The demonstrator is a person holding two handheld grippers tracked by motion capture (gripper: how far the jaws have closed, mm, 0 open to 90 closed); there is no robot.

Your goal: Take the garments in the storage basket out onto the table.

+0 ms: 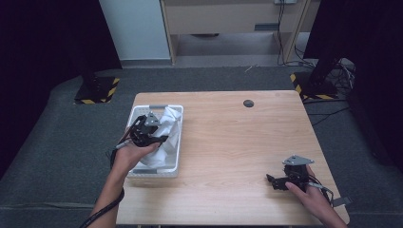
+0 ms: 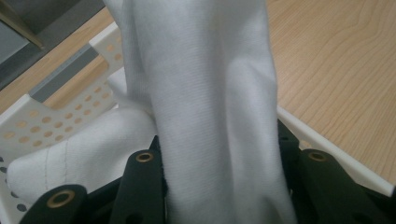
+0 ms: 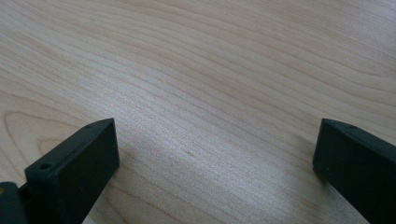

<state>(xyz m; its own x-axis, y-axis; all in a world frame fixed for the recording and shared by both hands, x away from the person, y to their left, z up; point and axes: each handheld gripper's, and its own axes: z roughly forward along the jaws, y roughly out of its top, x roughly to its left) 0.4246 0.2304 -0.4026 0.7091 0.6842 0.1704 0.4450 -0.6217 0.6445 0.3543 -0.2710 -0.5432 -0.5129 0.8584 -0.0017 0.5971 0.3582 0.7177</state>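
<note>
A white cloth [image 1: 167, 128] lies bunched in a white perforated basket [image 1: 157, 172] at the table's left side. My left gripper [image 1: 160, 139] reaches into the basket from the near left and is shut on a thick fold of that cloth. In the left gripper view the cloth [image 2: 215, 93] rises as a taut column between the two black jaws of the left gripper [image 2: 224, 196], with the basket wall [image 2: 60, 126] behind it. My right gripper [image 1: 272, 180] rests low at the table's near right. It stands open [image 3: 215, 154] over bare wood, with nothing between its jaws.
The light wooden table [image 1: 228, 137] has a small black round cap [image 1: 248, 103] near its far edge. On the grey floor beyond stand two bases with yellow and black stripes [image 1: 97, 90] [image 1: 311, 85]. A wooden cabinet stands farther back.
</note>
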